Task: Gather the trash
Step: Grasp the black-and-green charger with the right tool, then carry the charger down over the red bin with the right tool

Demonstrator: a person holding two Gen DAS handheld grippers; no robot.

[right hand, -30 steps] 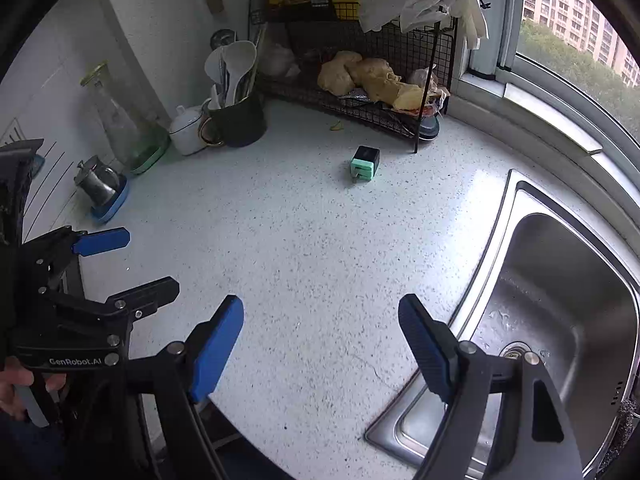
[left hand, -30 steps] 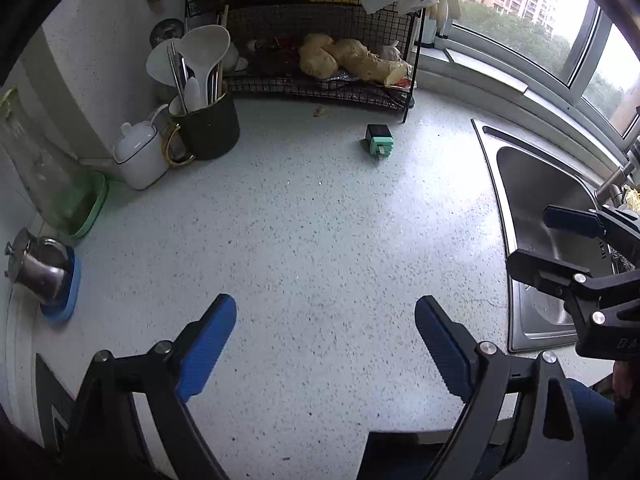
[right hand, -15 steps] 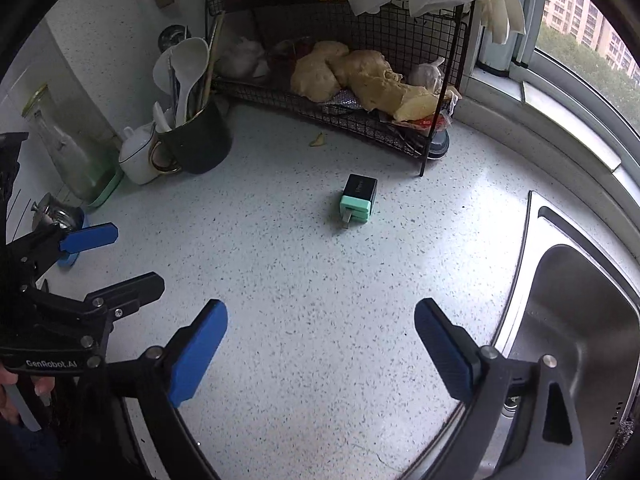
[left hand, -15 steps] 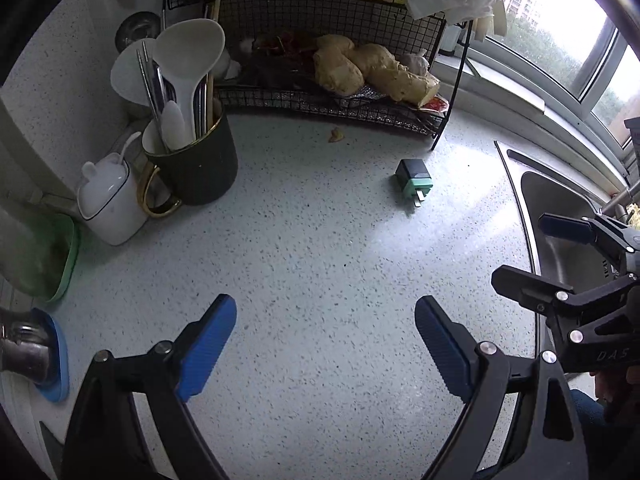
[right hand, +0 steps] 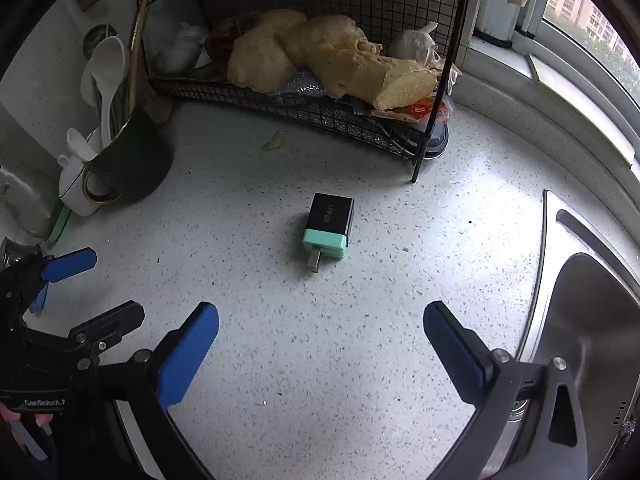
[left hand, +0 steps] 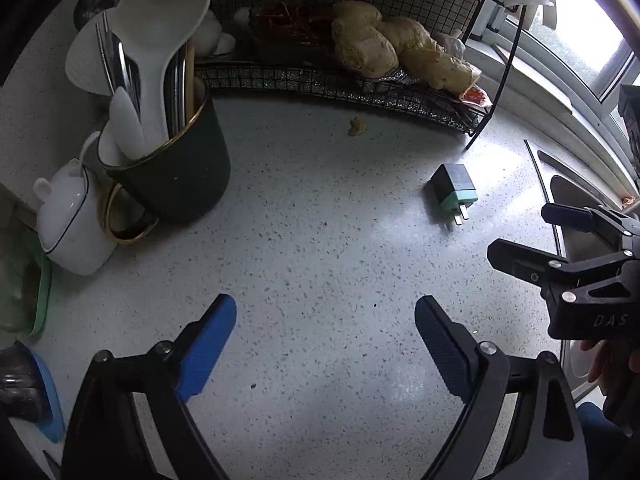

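step: you're lining up on trash, nothing grabbed | left gripper (left hand: 326, 338) and right gripper (right hand: 320, 344) both wide open, empty | yellowish scrap (left hand: 357, 126) lies far on the counter (left hand: 320, 260), just in front of the wire rack (left hand: 360, 84); charger (right hand: 329, 226) sits nearer | next: probably reach far, straddle scrap, pinch gently

Sink (right hand: 592, 320) cut off at the frame's edge (charger (right hand: 329, 226) lettering unreadable)

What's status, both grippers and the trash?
Left gripper open, empty. Right gripper open, empty, facing the charger plug. Yellowish scrap on counter by wire rack, untouched. Path clear.
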